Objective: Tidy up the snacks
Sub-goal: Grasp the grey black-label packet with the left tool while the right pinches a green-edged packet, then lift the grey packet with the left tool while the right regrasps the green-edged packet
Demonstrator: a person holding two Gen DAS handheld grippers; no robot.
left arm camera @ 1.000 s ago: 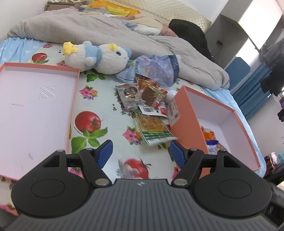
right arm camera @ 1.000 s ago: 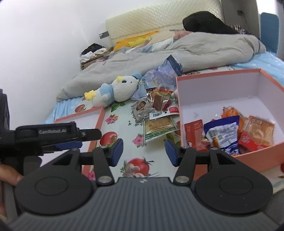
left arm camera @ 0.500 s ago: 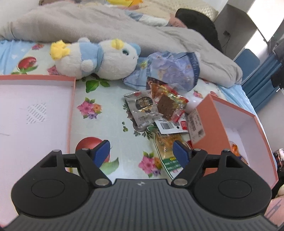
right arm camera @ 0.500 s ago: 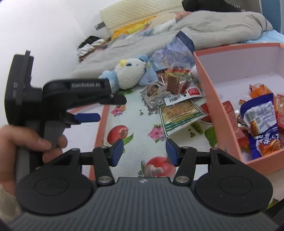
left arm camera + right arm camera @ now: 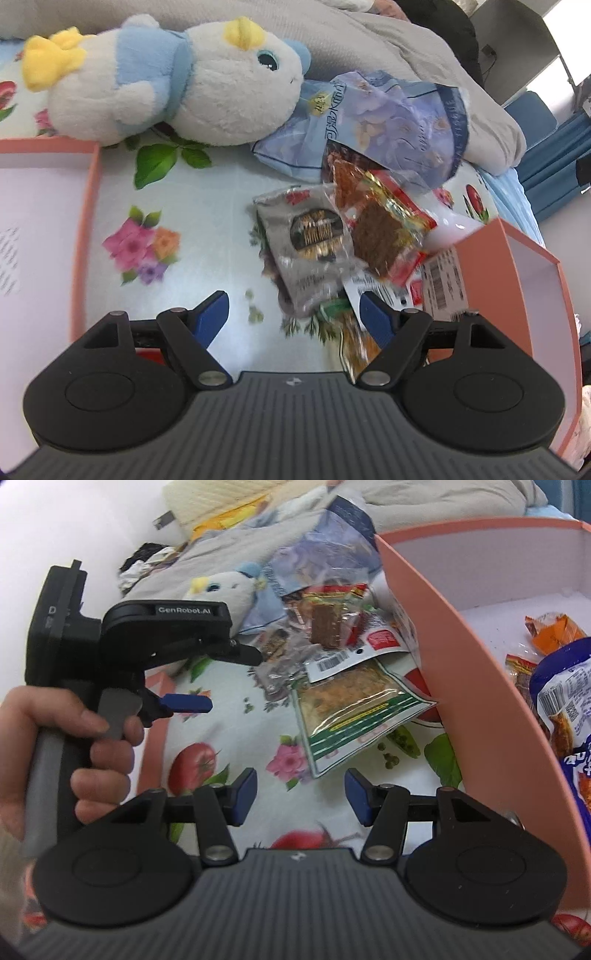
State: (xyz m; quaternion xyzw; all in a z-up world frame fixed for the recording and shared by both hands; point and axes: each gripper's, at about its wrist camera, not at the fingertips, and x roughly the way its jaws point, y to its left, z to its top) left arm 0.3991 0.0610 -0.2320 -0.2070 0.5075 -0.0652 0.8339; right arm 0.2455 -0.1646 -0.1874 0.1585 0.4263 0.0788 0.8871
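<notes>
A pile of loose snacks lies on the flowered sheet: a grey packet (image 5: 310, 243), a clear red packet with a brown slab (image 5: 380, 229) and a green-striped packet (image 5: 354, 716). My left gripper (image 5: 291, 314) hangs open just short of the grey packet, with nothing pressed between its pads. In the right wrist view, a hand holds the left gripper (image 5: 218, 679) at the left. My right gripper (image 5: 301, 794) is open and empty, low over the sheet near the green-striped packet. The orange box (image 5: 436, 635) to the right holds a blue packet (image 5: 565, 701) and orange packets (image 5: 554, 631).
A white and blue plush toy (image 5: 166, 81) lies behind the pile, beside a crumpled lilac bag (image 5: 388, 122). The box lid (image 5: 86, 221) lies open side up at the left. A grey blanket (image 5: 424, 51) is bunched across the back of the bed.
My left gripper has come forward and down to the snack pile, its jaws a little wider. The right gripper has sunk toward the sheet, and the left gripper now fills its left side.
</notes>
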